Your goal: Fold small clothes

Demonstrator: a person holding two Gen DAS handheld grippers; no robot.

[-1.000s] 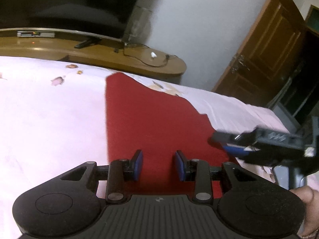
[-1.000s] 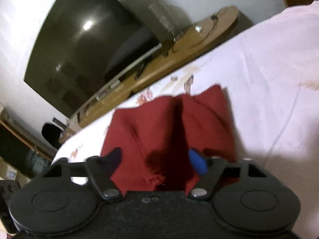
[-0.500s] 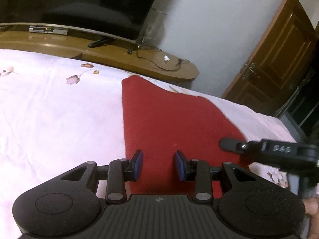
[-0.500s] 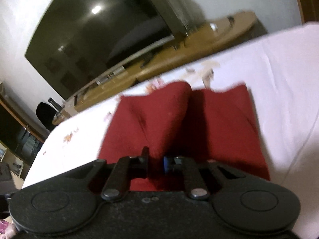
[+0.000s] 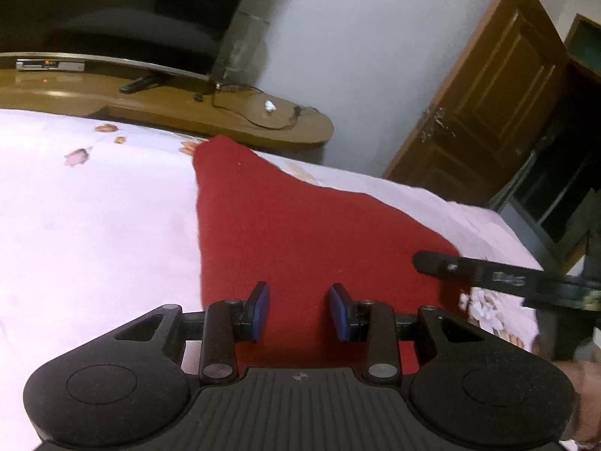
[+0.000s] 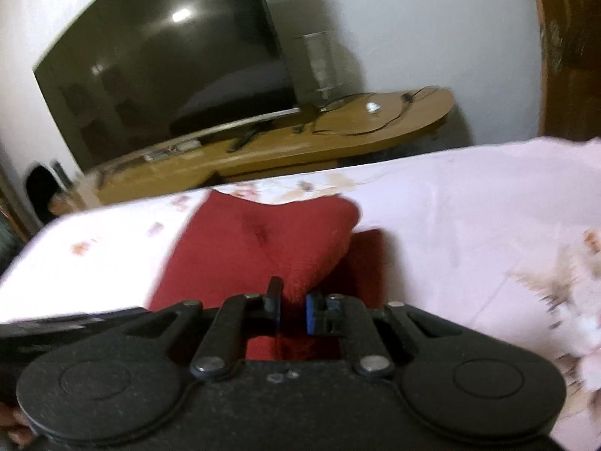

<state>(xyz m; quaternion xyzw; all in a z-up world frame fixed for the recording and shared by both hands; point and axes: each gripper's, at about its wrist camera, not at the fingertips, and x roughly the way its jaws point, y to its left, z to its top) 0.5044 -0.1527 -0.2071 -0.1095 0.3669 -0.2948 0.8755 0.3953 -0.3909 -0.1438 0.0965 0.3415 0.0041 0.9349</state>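
Note:
A dark red garment [image 5: 300, 225] lies on the pink floral bedsheet [image 5: 94, 225]. My left gripper [image 5: 299, 312] is open over its near edge with nothing between the blue pads. My right gripper [image 6: 293, 308] is shut on a fold of the red garment [image 6: 263, 248] and lifts that side over the flat layer beneath. The right gripper also shows in the left wrist view [image 5: 469, 268], at the garment's right edge.
A wooden TV stand [image 5: 188, 105] with a large dark TV [image 6: 161, 64] and cables runs along the far side of the bed. A brown wooden door [image 5: 488, 112] stands at the right. The bedsheet [image 6: 469, 225] stretches wide to the right.
The right gripper closed on the red garment's edge and has raised and carried that flap leftward over the rest. The left gripper stayed open above the near edge.

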